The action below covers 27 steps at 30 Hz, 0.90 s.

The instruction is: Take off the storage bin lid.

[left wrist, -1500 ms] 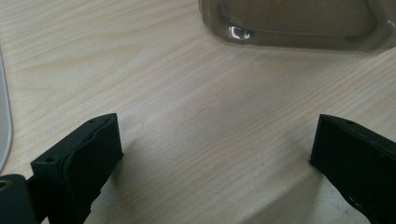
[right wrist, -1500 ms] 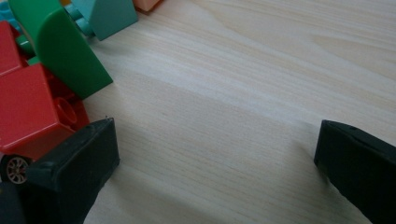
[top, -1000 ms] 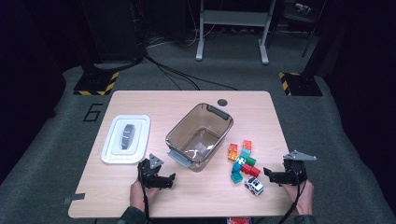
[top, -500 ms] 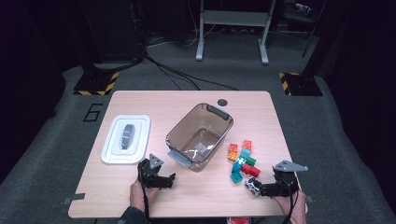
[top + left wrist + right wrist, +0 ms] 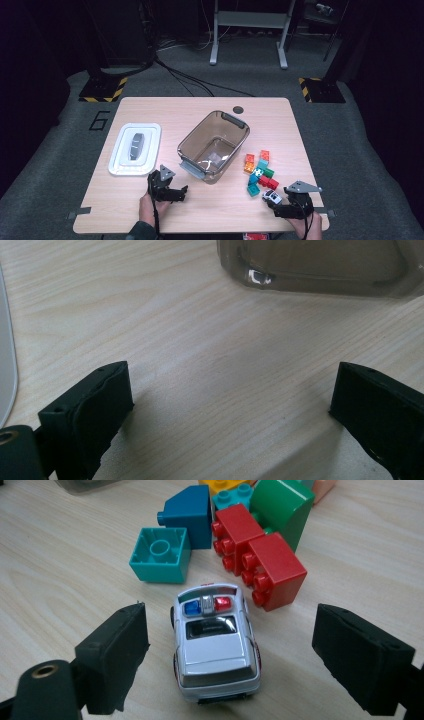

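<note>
White toy police car (image 5: 216, 645) sits between the right gripper's (image 5: 230, 655) spread jaws, which have just been closing without touching yet; next, squeeze its sides.

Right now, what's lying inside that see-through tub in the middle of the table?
The clear tub looks empty in the high view: its bare bottom with light glints. The blocks and toy police car lie outside it.

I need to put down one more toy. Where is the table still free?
Bare wood lies along the far edge of the table, behind the white tray and the brown bin, and on the near strip between the two hands. It is crowded right of the bin, around the blocks and the toy police car.
</note>
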{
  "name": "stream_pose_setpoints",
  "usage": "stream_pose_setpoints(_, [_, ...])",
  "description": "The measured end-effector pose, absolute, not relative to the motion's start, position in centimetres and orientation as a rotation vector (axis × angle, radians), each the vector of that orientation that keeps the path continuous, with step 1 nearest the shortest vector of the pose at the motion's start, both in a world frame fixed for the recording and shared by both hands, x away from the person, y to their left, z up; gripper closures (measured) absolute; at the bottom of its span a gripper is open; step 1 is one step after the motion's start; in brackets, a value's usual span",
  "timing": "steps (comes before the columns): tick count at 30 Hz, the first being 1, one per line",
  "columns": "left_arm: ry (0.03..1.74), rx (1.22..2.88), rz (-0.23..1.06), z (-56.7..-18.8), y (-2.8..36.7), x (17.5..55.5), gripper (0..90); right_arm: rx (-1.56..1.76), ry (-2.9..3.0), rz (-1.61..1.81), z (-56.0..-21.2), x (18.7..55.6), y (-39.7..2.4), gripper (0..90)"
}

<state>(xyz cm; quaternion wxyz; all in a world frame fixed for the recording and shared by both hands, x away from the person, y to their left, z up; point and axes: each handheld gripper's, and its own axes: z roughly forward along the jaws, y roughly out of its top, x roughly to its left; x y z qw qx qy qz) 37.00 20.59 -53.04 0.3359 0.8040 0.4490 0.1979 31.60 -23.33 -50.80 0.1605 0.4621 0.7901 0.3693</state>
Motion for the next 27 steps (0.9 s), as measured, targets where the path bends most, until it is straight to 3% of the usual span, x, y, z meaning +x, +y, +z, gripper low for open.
stream_pose_setpoints(8, [1.161,2.104,0.525,-53.0,20.6,37.0,3.6,1.323,2.261,1.049,-51.6,31.3,-23.1,30.2])
stream_pose_setpoints(17, [1.167,2.099,0.519,-53.0,20.6,36.9,3.7,1.294,2.272,1.017,-52.2,31.2,-22.8,35.9])
stream_pose_setpoints(21, [1.163,2.098,0.527,-53.0,20.6,37.0,3.7,1.261,2.269,1.022,-52.2,31.0,-22.7,45.4])
stream_pose_setpoints(27, [1.166,2.098,0.52,-53.0,20.6,36.9,3.8,1.214,2.279,0.99,-52.1,30.8,-22.4,47.5])
